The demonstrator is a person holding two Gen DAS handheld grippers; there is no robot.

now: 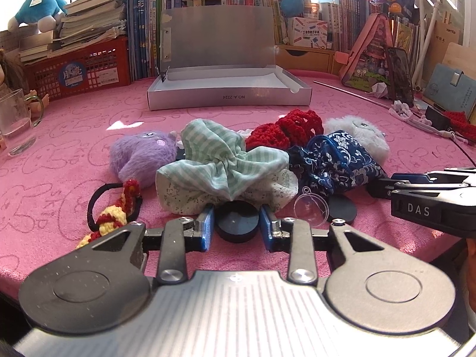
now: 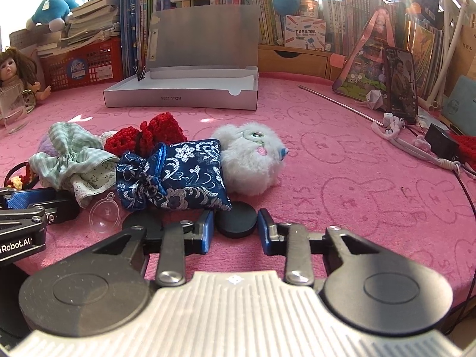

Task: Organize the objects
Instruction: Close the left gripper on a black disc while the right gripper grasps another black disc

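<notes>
Low on the pink worktop [image 1: 342, 113], left gripper [image 1: 236, 226] has fingers open around a black disc [image 1: 236, 223], not clamped. Pile just beyond, left to right: hair tie [image 1: 114, 208], purple plush [image 1: 142, 154], green cloth [image 1: 220, 166], red crochet [image 1: 285, 129], blue pouch [image 2: 175, 175], grey plush [image 2: 250, 157]. Right gripper [image 2: 235, 227] open around a second disc [image 2: 236, 222]. Open box [image 2: 181, 89] far.

bright daylight from rear windows | top-right glare | fisheye-bent edges | corners perhaps soft
</notes>
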